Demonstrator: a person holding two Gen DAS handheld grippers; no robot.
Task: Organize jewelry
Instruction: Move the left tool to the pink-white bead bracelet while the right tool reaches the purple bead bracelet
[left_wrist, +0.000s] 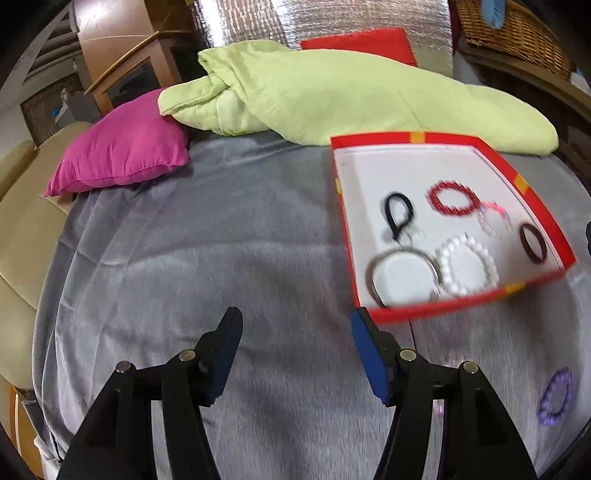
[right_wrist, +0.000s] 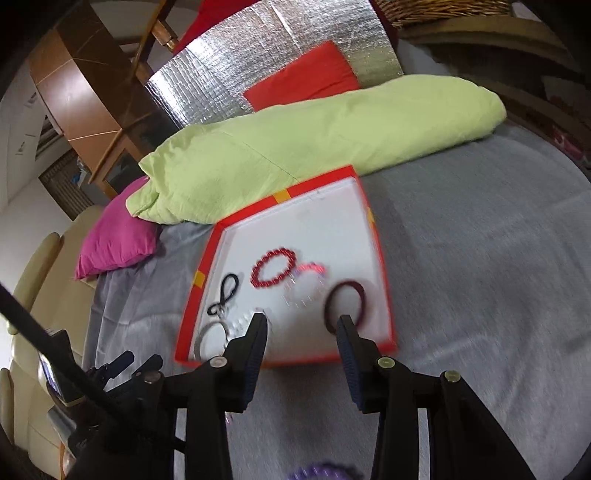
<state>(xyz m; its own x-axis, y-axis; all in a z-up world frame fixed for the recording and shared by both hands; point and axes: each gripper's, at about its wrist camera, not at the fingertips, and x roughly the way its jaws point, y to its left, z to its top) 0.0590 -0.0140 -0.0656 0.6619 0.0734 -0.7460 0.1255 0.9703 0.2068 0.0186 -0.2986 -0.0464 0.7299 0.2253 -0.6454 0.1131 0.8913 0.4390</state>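
Note:
A shallow red box (left_wrist: 406, 137) with a white floor lies on the grey bed cover (left_wrist: 221, 240). Inside lie a black cord loop (left_wrist: 397, 216), a red bead bracelet (left_wrist: 453, 198), a dark maroon bangle (left_wrist: 532, 243), a white pearl bracelet (left_wrist: 467, 269), a silver bangle (left_wrist: 402, 277) and a blurred pink and clear piece (left_wrist: 493, 218). A purple bead bracelet (left_wrist: 556, 397) rests on the cover outside the box. My left gripper (left_wrist: 295, 321) stands open and empty, left of the box's near corner. My right gripper (right_wrist: 301, 325) is open and empty over the near rim of the box (right_wrist: 207, 258), beside the maroon bangle (right_wrist: 345, 301).
A pale green quilt (left_wrist: 332, 92) lies behind the box, a magenta cushion (left_wrist: 122, 158) at the back left, and a red cushion (left_wrist: 362, 42) against silver foil. Beige seat cushions (left_wrist: 26, 221) border the left. The left gripper (right_wrist: 136, 363) shows at the lower left of the right wrist view.

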